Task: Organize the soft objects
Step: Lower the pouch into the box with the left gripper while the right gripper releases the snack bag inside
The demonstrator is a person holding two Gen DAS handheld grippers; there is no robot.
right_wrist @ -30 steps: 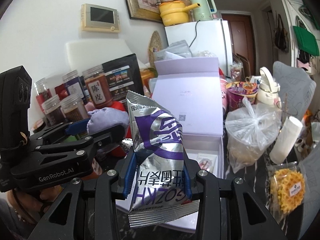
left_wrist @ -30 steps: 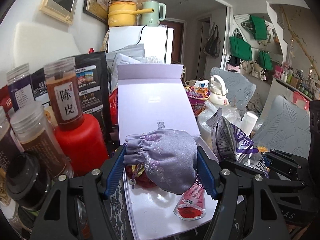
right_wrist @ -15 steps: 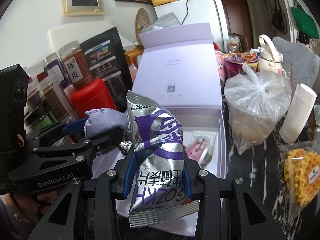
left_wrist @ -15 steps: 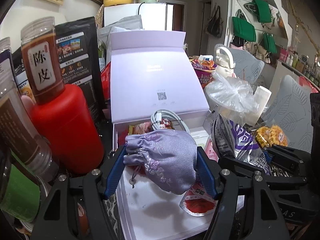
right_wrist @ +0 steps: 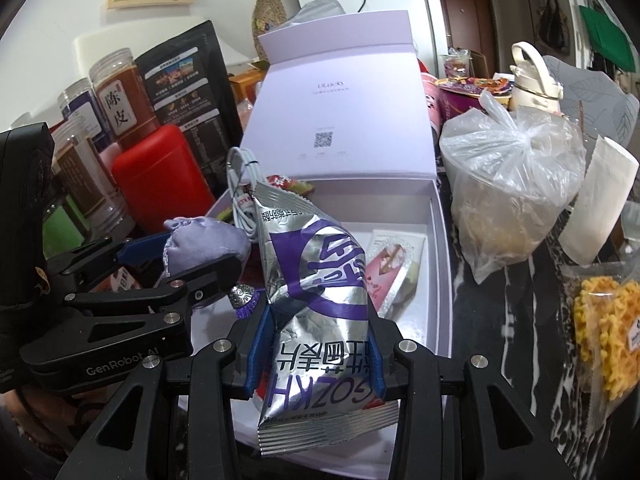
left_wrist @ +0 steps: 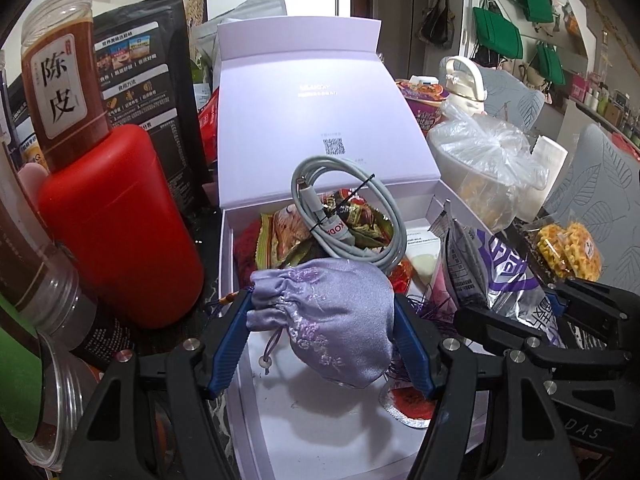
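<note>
The left claw (left_wrist: 322, 344) pinches a lilac drawstring pouch (left_wrist: 328, 320) between its blue pads, the pouch bulging above and sagging below them, its cord and bead dangling over the open white box (left_wrist: 226, 264). The right claw (right_wrist: 316, 350) is clamped on a silver and purple snack bag (right_wrist: 316, 280), held with its print upside down; the bag's crimped lower edge hides the near rim of the box, and its body covers much of the box floor. Both hang over the box, the pouch to the left of the bag. Inside, a coiled grey cable (left_wrist: 340, 216) lies on a heap of snack wrappers (left_wrist: 288, 236) that are too overlapped to tell apart, and a pink sachet (right_wrist: 394, 264) shows only in part behind the bag. Left of the box stands a red canister (left_wrist: 116, 224); the jars beside it are cut off by the picture edge. A knotted clear plastic bag (right_wrist: 512, 184) sits on the dark bench (right_wrist: 516, 320) to the right, its contents blurred.
</note>
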